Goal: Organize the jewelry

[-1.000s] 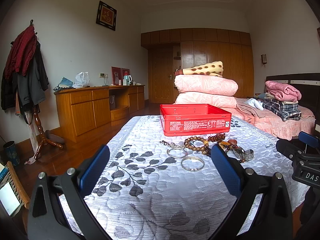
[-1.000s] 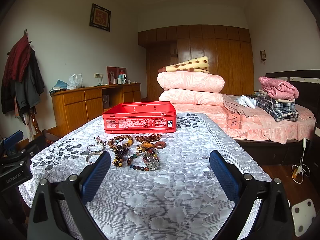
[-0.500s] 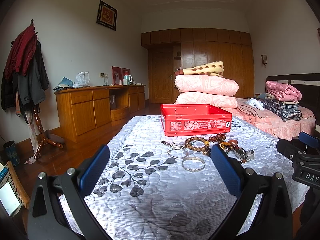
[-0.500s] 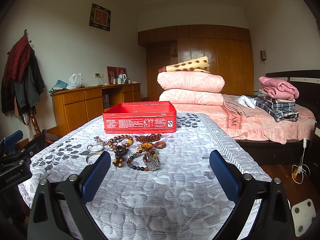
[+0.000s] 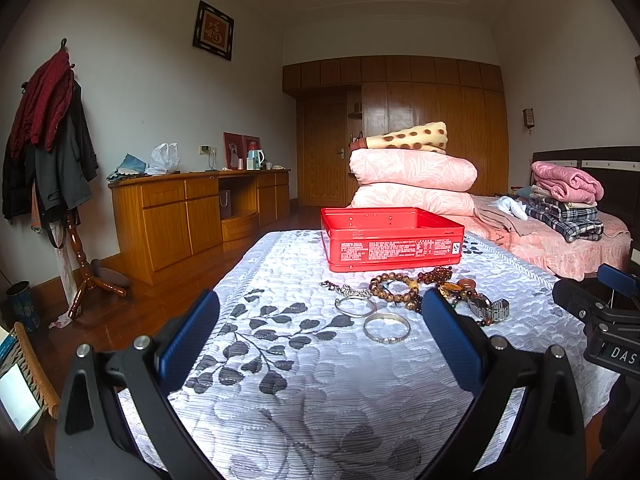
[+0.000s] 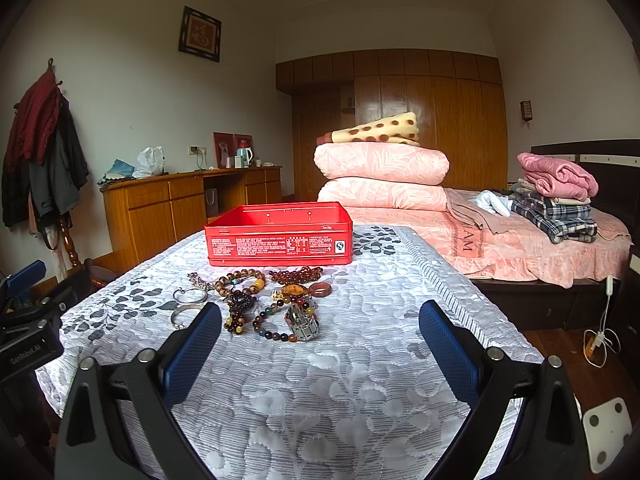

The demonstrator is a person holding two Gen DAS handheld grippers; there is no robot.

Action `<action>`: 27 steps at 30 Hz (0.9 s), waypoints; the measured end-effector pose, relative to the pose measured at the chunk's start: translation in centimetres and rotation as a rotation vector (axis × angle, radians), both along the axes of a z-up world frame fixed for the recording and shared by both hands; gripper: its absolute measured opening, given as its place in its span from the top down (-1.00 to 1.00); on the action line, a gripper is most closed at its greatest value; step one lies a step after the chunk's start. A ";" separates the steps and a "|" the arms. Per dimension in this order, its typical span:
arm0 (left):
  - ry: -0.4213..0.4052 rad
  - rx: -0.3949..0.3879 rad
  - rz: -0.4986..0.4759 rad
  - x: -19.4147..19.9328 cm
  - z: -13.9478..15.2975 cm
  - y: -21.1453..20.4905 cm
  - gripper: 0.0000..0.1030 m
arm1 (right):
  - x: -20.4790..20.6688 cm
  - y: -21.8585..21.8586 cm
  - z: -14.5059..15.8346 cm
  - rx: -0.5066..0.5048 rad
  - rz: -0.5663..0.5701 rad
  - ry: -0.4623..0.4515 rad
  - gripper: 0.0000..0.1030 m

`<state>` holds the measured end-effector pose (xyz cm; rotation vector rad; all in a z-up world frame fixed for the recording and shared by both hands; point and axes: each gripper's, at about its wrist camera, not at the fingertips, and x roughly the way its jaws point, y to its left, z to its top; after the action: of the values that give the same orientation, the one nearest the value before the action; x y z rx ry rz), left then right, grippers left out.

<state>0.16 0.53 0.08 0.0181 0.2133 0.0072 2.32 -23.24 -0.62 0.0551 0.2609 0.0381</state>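
An open red tin box [image 5: 390, 238] [image 6: 280, 234] stands on a white quilted table cover [image 5: 300, 380] [image 6: 360, 380]. In front of it lies a cluster of jewelry: two silver bangles [image 5: 386, 328] [image 6: 190, 295], a wooden bead bracelet [image 5: 394, 286] [image 6: 240, 280], dark bead strings [image 6: 296, 275], a coloured bead bracelet [image 6: 272, 326] and a metal watch [image 5: 490, 309] [image 6: 303, 322]. My left gripper [image 5: 320, 336] is open, just short of the bangles, holding nothing. My right gripper [image 6: 320, 344] is open too, near the watch, with nothing between its fingers.
A bed [image 6: 540, 248] with stacked pink quilts [image 6: 380, 180] and folded clothes [image 6: 556, 196] lies right of the table. A wooden sideboard [image 5: 192, 212] and a coat rack [image 5: 48, 140] line the left wall. Wood floor [image 5: 120, 312] lies left of the table.
The left view has shifted very slightly, so the jewelry sits a touch lower in frame. The right gripper and all objects are unmoved.
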 end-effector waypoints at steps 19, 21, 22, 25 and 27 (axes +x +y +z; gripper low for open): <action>0.041 -0.009 -0.005 1.7 -0.8 -0.1 -0.90 | 1.5 -0.4 -0.6 0.016 0.019 0.036 -0.88; 0.057 -0.009 -0.012 2.2 -1.0 -0.3 -0.90 | 2.0 -0.3 -0.6 0.014 0.026 0.049 -0.88; 0.070 -0.011 -0.015 2.6 -1.1 -0.4 -0.90 | 2.2 -0.2 -0.7 0.010 0.030 0.057 -0.88; 0.121 -0.022 -0.025 3.9 -1.7 -0.6 -0.90 | 3.2 0.0 -1.0 -0.001 0.036 0.084 -0.88; 0.158 -0.034 -0.032 4.9 -2.2 -0.5 -0.90 | 4.0 0.0 -1.2 0.006 0.046 0.109 -0.84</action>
<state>5.07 -0.02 -2.14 -0.0121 0.3712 -0.0298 6.31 -23.27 -1.86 0.0569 0.3708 0.0813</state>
